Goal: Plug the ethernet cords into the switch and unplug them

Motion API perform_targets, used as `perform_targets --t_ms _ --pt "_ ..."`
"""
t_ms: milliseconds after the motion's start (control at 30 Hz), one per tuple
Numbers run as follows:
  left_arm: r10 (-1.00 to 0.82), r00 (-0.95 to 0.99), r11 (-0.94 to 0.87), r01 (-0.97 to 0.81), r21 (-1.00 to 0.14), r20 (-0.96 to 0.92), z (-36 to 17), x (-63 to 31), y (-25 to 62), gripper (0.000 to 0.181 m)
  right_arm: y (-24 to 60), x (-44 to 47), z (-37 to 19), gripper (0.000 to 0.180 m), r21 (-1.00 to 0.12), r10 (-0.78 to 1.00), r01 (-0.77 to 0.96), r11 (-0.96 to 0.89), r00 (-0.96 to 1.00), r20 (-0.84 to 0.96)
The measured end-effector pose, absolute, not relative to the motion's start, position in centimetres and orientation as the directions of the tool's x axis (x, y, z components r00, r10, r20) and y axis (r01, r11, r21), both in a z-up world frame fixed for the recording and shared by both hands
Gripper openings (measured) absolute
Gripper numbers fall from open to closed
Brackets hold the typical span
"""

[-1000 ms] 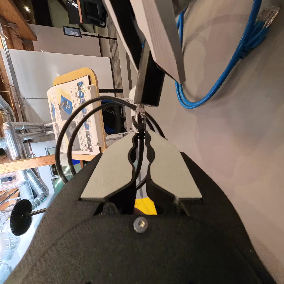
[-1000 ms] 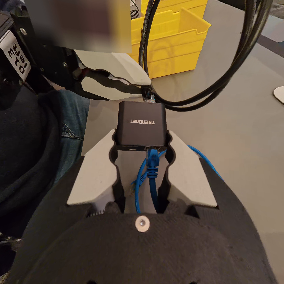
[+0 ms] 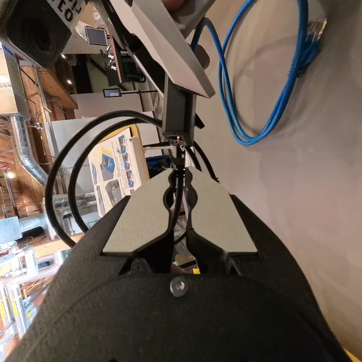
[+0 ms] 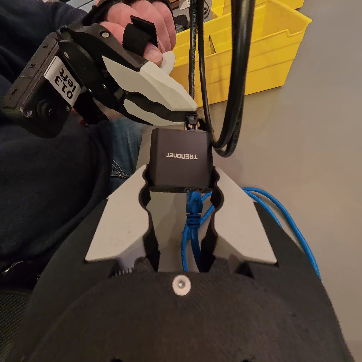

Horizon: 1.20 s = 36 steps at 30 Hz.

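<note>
Spreading wide behind everything in the left wrist view is a workshop-type room w/ timber beams (image 3: pixel 45 94), silver ducting (image 3: pixel 25 148), white partition panels (image 3: pixel 109 109) and a board carrying illustrated sheets (image 3: pixel 115 172). Below that, a plain matte grey desk (image 4: pixel 293 156), bare on the right side, w/ yellow plastic bins (image 4: pixel 254 58) at its far edge. A person's dark sleeve and jeans sit at the left edge of the desk. Right hand-held gripper (image 4: pixel 181 176) is clamped on both sides of the black switch (image 4: pixel 180 156), held just above the desk. Blue ethernet cord (image 4: pixel 194 207) is plugged into the switch's near face, its slack looping on the desk. Left hand-held gripper (image 3: pixel 181 172) is pinched together on the black ethernet cord (image 3: pixel 58 186) right behind its plug (image 4: pixel 191 119), plug tip at the switch's far face; can't tell if fully seated
</note>
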<state>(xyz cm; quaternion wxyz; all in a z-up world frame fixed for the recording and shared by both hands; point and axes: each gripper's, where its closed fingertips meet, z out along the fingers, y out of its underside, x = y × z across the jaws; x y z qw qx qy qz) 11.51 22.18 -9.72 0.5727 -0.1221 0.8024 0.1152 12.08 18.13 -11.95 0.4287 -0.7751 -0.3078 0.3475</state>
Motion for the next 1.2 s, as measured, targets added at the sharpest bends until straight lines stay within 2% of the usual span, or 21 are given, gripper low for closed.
perform_targets --t_ms 300,400,567,800,933,1200 --pt "-0.104 -0.311 0.922 -0.386 0.026 -0.945 -9.7 11.8 22.8 0.007 18.8 12.0 -11.9 0.060 -0.870 0.764 0.206 -0.447 0.594 -0.252" --pt "-0.102 -0.306 0.919 -0.393 0.028 -0.946 -9.5 11.7 22.7 0.007 18.7 11.6 -12.7 0.060 -0.848 0.774 0.264 -0.460 0.587 -0.237" --pt "-0.112 -0.240 0.931 -0.364 -0.018 -0.964 -7.3 12.6 21.3 0.009 19.0 9.6 -13.5 0.060 -0.845 0.793 0.308 -0.437 0.575 -0.200" --pt "-0.125 -0.288 0.908 -0.419 0.008 -0.949 -8.5 12.0 22.9 0.008 19.5 10.6 -13.3 0.060 -0.858 0.750 0.261 -0.443 0.633 -0.194" --pt "-0.155 -0.283 0.900 -0.436 -0.017 -0.947 -9.2 11.7 23.1 0.008 19.6 11.0 -12.8 0.060 -0.883 0.737 0.201 -0.424 0.643 -0.208" --pt "-0.195 -0.271 0.888 -0.457 -0.053 -0.943 -10.4 11.6 22.9 0.007 19.3 11.4 -13.0 0.060 -0.884 0.724 0.195 -0.425 0.660 -0.202"
